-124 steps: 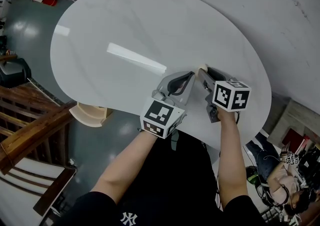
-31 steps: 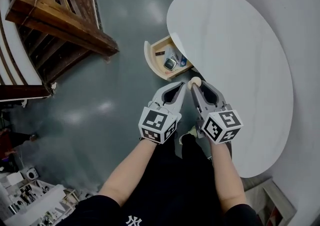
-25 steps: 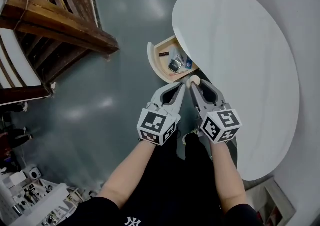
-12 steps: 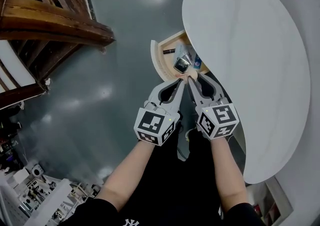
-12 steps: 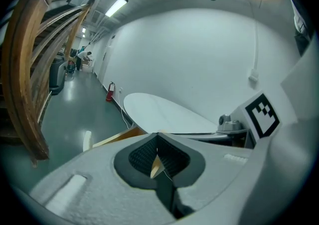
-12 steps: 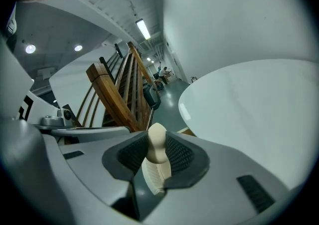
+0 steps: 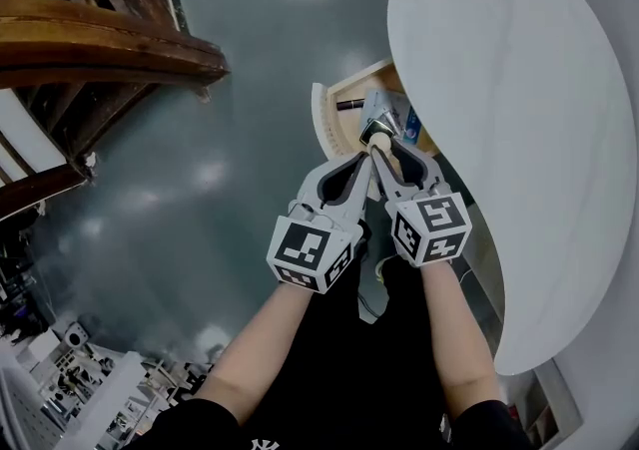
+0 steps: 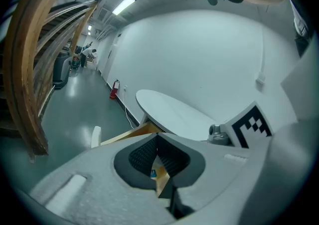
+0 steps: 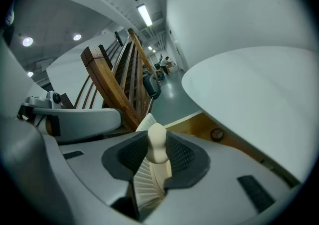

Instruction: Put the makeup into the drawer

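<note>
Between the pads of my right tool [image 7: 382, 150] sits the cream makeup sponge [image 9: 157, 145], gripped though the jaws have just been easing apart; my left tool [image 7: 365, 155] is closed, empty. At twelve o'clock the drawer [image 7: 321, 129] stands open under the bench [image 7: 499, 89]; I should lower well inside before letting go.

The white oval tabletop [image 7: 519, 119] stands over a glossy grey-green floor [image 7: 250, 139]. A wooden drawer [image 7: 321, 124] with a curved pale front sticks out from under its edge. In it lie a slim dark stick [image 7: 349, 104], a square compact [image 7: 374, 124] and a small blue item [image 7: 410, 123].
</note>
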Tool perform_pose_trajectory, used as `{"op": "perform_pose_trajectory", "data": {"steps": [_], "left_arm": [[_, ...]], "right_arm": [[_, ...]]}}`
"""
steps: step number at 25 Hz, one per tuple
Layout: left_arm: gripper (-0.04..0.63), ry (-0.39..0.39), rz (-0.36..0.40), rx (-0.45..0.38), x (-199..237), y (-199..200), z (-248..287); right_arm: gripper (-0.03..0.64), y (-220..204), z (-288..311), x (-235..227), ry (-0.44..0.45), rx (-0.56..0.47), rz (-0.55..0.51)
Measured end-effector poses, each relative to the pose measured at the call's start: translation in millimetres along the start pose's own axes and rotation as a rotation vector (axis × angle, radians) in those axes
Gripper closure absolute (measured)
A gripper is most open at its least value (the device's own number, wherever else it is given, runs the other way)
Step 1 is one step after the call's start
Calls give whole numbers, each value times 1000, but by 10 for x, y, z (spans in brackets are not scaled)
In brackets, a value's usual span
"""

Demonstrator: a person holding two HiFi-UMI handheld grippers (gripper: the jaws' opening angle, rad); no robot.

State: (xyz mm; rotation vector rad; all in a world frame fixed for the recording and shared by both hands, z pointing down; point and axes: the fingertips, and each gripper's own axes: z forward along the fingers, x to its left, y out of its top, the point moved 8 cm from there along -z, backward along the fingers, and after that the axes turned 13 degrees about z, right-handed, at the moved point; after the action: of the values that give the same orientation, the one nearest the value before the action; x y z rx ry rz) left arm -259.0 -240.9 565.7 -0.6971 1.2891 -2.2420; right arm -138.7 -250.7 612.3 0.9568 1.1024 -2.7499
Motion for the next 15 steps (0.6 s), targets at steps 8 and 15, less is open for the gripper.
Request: {"op": "perform_pose_trajectory", "data": {"steps": [8, 15], "left_arm": [[584, 21, -18, 3, 193, -153, 55], [584, 26, -41, 4, 310, -164, 35]], "right_arm": [[488, -110, 412, -83, 6, 79, -10], [476, -86, 603, -52, 26, 112, -7]]}}
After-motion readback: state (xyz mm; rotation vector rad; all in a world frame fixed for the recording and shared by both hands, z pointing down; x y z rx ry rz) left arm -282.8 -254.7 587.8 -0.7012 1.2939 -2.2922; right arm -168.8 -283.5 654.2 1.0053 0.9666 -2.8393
